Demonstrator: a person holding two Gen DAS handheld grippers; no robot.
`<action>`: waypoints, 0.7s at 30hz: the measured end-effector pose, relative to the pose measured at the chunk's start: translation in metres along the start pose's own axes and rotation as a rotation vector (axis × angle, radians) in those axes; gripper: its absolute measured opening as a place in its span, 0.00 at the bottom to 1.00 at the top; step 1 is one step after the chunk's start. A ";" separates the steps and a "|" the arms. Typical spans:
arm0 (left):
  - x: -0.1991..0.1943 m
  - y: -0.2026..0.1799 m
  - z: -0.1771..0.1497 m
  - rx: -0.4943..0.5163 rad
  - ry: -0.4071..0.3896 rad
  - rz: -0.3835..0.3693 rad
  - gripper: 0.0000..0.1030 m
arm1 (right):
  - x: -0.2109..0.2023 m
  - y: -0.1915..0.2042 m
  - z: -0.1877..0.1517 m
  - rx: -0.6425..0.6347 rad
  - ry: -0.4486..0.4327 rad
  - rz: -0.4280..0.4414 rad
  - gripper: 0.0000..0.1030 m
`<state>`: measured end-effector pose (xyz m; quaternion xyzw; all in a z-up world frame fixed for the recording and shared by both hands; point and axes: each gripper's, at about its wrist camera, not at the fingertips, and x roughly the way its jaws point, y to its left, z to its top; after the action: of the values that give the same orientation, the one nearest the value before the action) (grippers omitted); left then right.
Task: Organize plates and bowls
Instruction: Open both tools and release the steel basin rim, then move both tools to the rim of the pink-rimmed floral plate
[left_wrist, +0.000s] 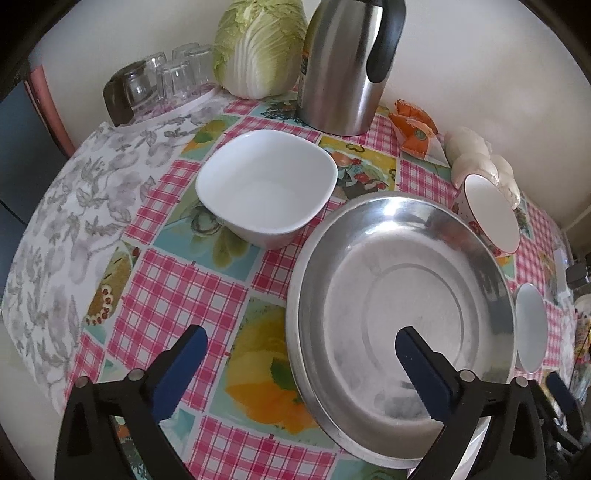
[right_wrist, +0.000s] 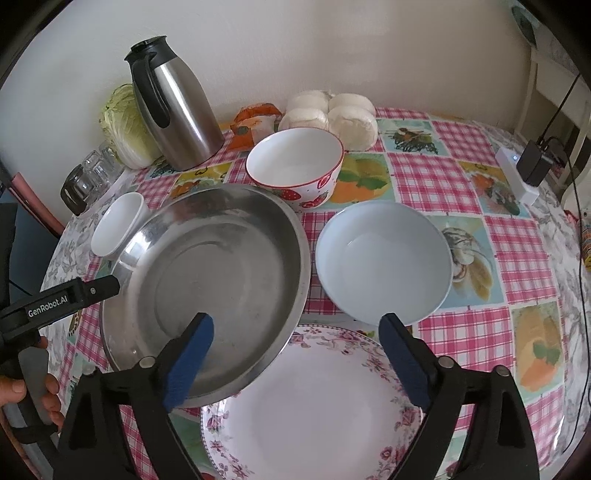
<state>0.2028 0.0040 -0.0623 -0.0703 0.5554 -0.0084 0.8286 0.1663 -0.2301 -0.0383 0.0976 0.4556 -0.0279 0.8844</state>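
Both my left gripper (left_wrist: 301, 367) and right gripper (right_wrist: 297, 356) gape empty over the steel dish (right_wrist: 207, 280), which seems to overlap the floral plate (right_wrist: 314, 406). Stacking comes next: probably the pale blue bowl (right_wrist: 384, 258) beside that dish.

Only one legible marking: "GenRobot.AI" in white letters along the black plastic arm of the left gripper (right_wrist: 64, 301), seen at the left edge of the right wrist view. Thermos label too blurred to read.
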 end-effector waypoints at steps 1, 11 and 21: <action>-0.002 -0.001 -0.002 0.004 -0.007 0.004 1.00 | -0.002 0.000 -0.001 -0.003 -0.009 -0.004 0.94; -0.034 -0.025 -0.017 0.061 -0.124 0.018 1.00 | -0.032 -0.012 -0.010 0.036 -0.100 -0.006 0.94; -0.080 -0.059 -0.041 0.158 -0.299 0.001 1.00 | -0.066 -0.036 -0.026 0.106 -0.142 -0.077 0.94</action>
<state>0.1379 -0.0510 0.0028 -0.0052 0.4236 -0.0411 0.9049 0.1023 -0.2627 -0.0050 0.1246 0.3931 -0.0928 0.9063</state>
